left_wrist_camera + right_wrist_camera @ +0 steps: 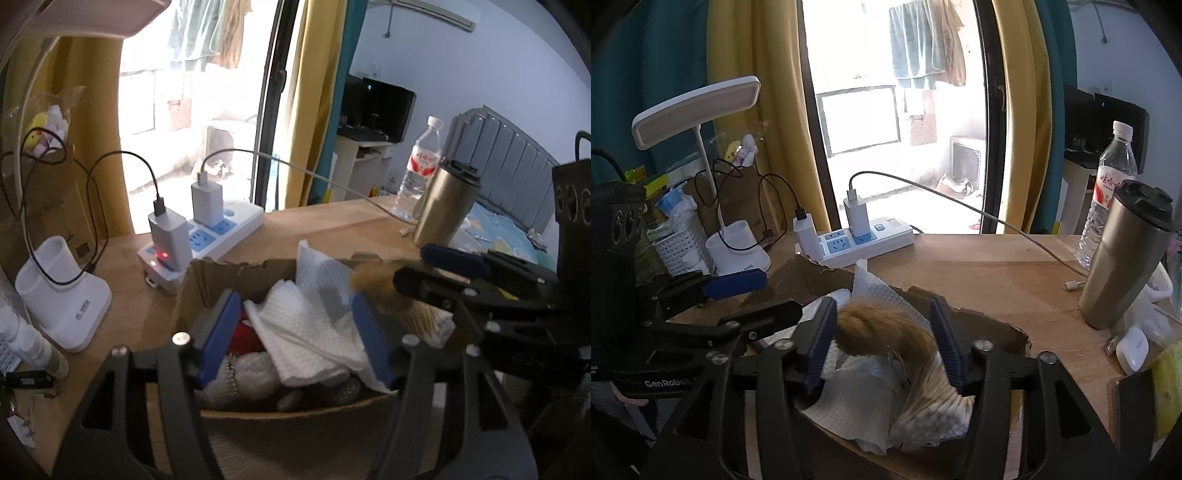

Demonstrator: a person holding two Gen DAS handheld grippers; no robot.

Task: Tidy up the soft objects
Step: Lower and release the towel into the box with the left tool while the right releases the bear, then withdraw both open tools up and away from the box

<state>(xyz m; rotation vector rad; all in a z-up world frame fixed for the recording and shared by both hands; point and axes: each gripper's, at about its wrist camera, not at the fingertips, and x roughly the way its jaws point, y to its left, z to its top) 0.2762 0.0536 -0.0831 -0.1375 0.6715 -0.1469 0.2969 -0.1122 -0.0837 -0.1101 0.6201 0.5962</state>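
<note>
An open cardboard box [236,273] [1004,328] stands on the wooden desk. It holds white paper towels [306,328] [857,402], a red soft thing [245,332] and pale plush items [255,373]. A brown furry tail-like toy [886,332] [373,282] lies on the towels at the box's right side. My left gripper [295,339] is open over the box, its fingers either side of the towels. My right gripper [882,343] is open with the furry toy between its jaws, not clamped.
A white power strip [218,229] [864,236] with chargers and cables lies behind the box. A steel tumbler [443,203] [1123,258] and water bottle [421,166] [1108,195] stand at right. A white lamp base [62,299] [738,251] and basket [679,251] stand at left.
</note>
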